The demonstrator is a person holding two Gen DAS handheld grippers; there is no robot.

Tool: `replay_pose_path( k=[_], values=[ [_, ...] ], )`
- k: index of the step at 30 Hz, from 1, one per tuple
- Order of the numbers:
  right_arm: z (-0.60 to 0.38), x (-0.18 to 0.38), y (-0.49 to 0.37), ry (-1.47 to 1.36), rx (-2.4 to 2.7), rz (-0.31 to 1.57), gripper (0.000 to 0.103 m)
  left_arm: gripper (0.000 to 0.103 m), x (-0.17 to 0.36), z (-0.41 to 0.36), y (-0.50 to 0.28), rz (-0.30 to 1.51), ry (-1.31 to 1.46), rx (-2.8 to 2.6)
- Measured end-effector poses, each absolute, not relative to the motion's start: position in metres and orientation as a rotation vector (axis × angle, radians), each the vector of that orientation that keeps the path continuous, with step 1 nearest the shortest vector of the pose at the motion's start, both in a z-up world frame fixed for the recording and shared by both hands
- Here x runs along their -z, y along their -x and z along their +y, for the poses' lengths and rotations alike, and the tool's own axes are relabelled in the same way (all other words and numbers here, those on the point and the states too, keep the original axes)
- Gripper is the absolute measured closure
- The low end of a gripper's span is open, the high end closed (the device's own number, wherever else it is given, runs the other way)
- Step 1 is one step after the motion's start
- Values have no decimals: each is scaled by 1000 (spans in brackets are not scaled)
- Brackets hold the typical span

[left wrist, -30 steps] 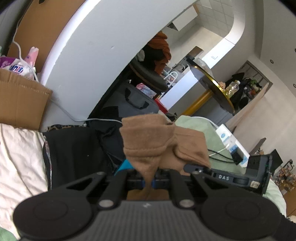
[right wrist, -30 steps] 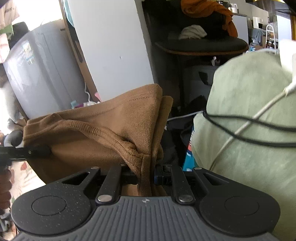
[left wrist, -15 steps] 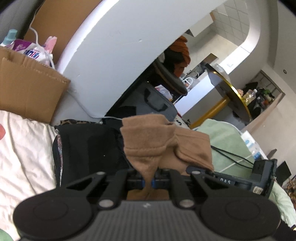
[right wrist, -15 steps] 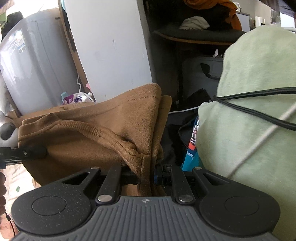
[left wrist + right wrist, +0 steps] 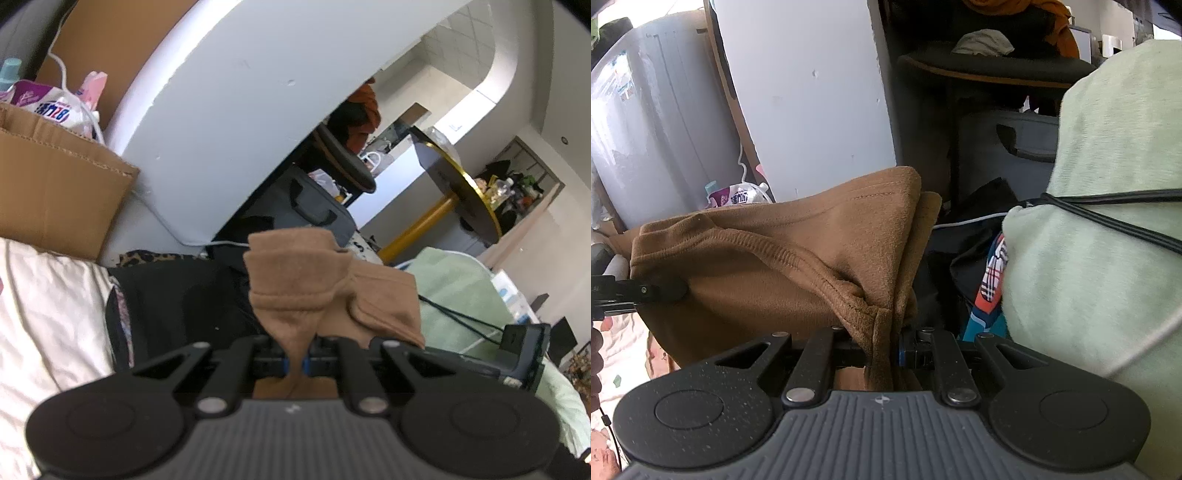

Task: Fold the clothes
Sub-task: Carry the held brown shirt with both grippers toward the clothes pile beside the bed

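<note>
A brown garment (image 5: 295, 280) is stretched in the air between both grippers. My left gripper (image 5: 295, 363) is shut on one bunched corner of it, and folded layers stand up above the fingers. In the right wrist view the brown garment (image 5: 783, 273) spreads to the left, its ribbed neckline running across it. My right gripper (image 5: 884, 356) is shut on the other corner. The left gripper (image 5: 635, 291) shows at the far left edge of that view, and the right gripper (image 5: 517, 354) shows at the right of the left wrist view.
A cream bedsheet (image 5: 40, 317) lies at the left with black clothing (image 5: 177, 302) on it. A green blanket (image 5: 1100, 229) with black cables bulges at the right. A cardboard box (image 5: 51, 199), a white wall panel (image 5: 229, 110), a grey bag (image 5: 314, 210) and a round table (image 5: 458, 188) stand behind.
Both grippers have swung together with the brown garment held between them, so the background has shifted. The green blanket now fills more of the right wrist view. The grips are unchanged.
</note>
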State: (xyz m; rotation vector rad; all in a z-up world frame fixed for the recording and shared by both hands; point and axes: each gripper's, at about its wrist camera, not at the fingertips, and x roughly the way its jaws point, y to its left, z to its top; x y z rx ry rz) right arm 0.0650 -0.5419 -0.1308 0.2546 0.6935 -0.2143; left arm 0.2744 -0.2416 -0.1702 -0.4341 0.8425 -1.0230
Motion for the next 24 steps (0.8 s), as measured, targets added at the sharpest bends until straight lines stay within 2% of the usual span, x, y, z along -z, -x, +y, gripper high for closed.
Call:
replay_pose_path(
  k=[14, 24],
  values=[
    [-564, 165, -145, -211, 224, 765, 89, 96, 198, -274, -351, 867, 287, 993],
    [-583, 196, -175, -202, 257, 810, 89, 96, 232, -305, -393, 906, 283, 944]
  ],
)
